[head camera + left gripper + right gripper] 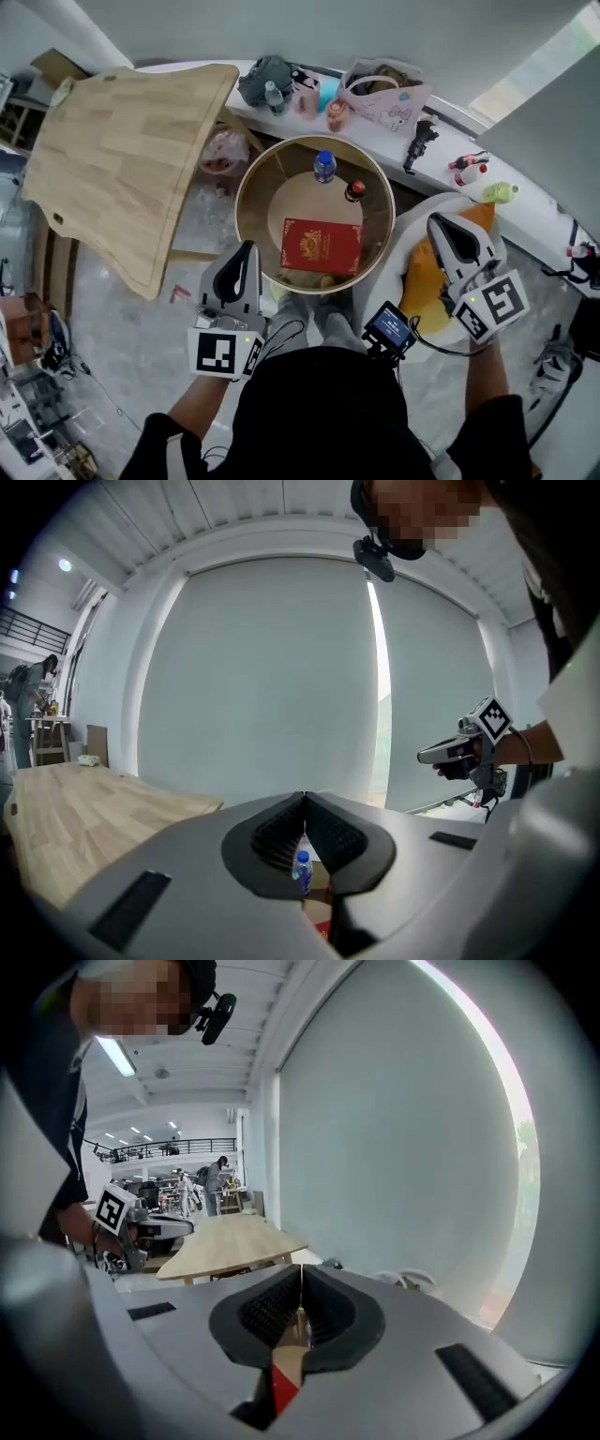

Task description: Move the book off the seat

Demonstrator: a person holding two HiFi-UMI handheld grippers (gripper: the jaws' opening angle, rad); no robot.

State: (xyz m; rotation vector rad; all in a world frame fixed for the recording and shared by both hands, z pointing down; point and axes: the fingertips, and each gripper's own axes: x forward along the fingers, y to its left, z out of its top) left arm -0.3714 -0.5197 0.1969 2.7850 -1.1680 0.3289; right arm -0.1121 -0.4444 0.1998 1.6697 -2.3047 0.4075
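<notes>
The red book [322, 246] lies flat on the round wooden table [253, 202], close to its near rim. To the right stands the white seat [411, 217] with an orange cushion [425, 272] and no book on it. My left gripper [248, 249] is held up near the table's left rim, its jaws shut and empty [305, 799]. My right gripper [439, 223] hovers over the seat, also shut with nothing between its jaws [301, 1271]. Through the gap under the right jaws a sliver of the red book [284, 1387] shows.
A water bottle [324, 166] and a small dark bottle [354, 191] stand on the round table behind the book. A large wooden tabletop [122, 150] lies to the left. The window ledge [441, 159] at the back holds a pink bag [384, 98] and several small items.
</notes>
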